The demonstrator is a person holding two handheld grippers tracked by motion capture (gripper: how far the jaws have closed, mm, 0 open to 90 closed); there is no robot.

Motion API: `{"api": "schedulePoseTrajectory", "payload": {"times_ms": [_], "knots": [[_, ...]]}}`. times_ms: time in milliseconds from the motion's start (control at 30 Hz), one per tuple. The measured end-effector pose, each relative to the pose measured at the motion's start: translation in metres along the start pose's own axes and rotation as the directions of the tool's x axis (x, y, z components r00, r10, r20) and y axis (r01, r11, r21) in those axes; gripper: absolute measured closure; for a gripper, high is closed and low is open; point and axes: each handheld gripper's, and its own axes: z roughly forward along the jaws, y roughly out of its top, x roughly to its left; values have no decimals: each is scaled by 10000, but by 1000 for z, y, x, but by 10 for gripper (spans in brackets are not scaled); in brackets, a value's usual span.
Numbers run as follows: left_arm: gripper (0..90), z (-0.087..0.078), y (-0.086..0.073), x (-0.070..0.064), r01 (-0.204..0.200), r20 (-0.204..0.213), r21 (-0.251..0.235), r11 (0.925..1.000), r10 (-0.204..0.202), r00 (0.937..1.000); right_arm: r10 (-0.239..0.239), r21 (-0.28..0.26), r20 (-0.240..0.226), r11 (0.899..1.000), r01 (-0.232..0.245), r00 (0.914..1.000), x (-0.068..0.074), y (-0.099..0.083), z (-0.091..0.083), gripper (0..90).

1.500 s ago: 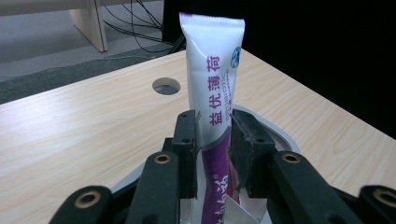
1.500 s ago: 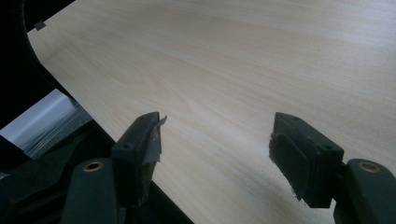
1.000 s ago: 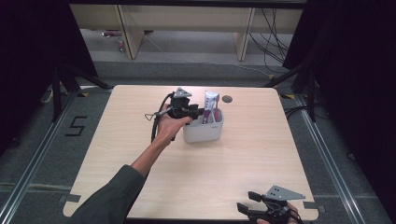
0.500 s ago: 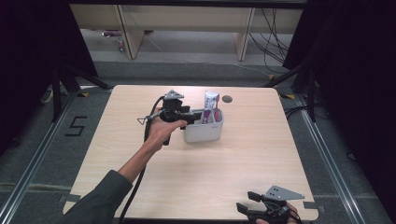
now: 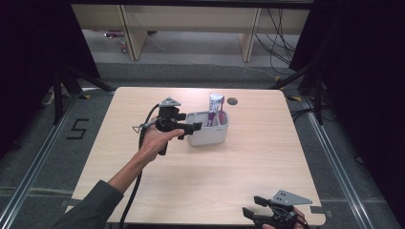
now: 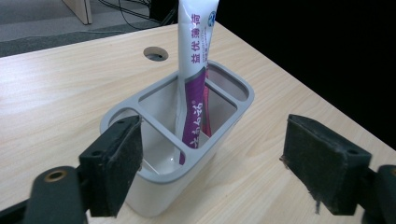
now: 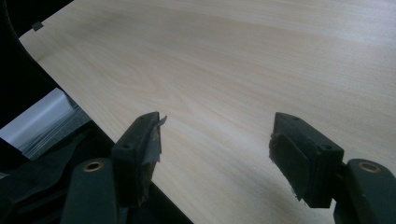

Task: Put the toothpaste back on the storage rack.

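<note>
While the toothpaste tube [image 6: 194, 70] stands upright in the holder [image 6: 154, 196], long axis vertical; both grippers gape empty.

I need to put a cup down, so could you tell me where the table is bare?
Bare wood lies between the grey holder and the right gripper at the near edge, and along the table's right side. It is crowded where the left gripper meets the holder.
</note>
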Motion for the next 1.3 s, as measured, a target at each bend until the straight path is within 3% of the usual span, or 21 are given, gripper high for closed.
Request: {"api": "schedulePoseTrajectory", "payload": {"times_ms": [400, 500, 667, 767, 800, 833, 900, 933, 1000, 1033, 1100, 1233, 1300], "knots": [[162, -14, -15, -2, -140, 286, -120, 9998, 143, 9995, 29, 8, -59, 10000, -28, 10000, 0, -1, 1, 341], [162, -20, -20, -7, -191, 385, -328, 9993, 204, 9991, -111, 22, 103, 9999, 111, 9999, -1, -1, 0, 341], [162, -30, -31, -15, -332, 642, -402, 9986, 357, 9973, 107, -73, -166, 9999, -109, 9998, -1, 0, 1, 340], [163, -35, -38, -21, -523, 657, -340, 9981, 544, 9964, -58, 69, 68, 10000, 58, 10000, 0, 0, 0, 341], [163, -37, -40, -22, -607, 676, -295, 9977, 625, 9958, -38, 44, 8, 10000, 38, 10000, 0, -1, 1, 340], [163, -39, -42, -24, -657, 691, -291, 9974, 676, 9953, 127, -37, -344, 9999, -128, 9993, 0, -1, 3, 340], [164, -44, -46, -28, -735, 732, -253, 9970, 752, 9945, -39, -45, -60, 10000, 39, 10000, 1, -1, 3, 340], [164, -46, -48, -29, -781, 758, -283, 9965, 801, 9939, 383, 35, -185, 9993, -383, 9991, 3, -1, 3, 340], [164, -50, -52, -32, -882, 786, -298, 9957, 903, 9928, 502, 68, -212, 9987, -500, 9985, 4, -1, 3, 340], [164, -51, -54, -33, -883, 879, -346, 9955, 911, 9920, 85, 20, -44, 10000, -85, 10000, 0, 0, 3, 340], [164, -55, -57, -35, -926, 897, -338, 9951, 953, 9914, -6, 39, 23, 10000, 6, 10000, -1, -1, 3, 340], [164, -63, -62, -39, -1022, 1038, -369, 9941, 1055, 9890, 73, 62, 52, 10000, -73, 10000, 0, 0, 2, 340], [164, -67, -65, -40, -1189, 895, -403, 9921, 1221, 9885, 115, 27, 0, 9999, -115, 9999, 0, 0, 3, 340]]}}
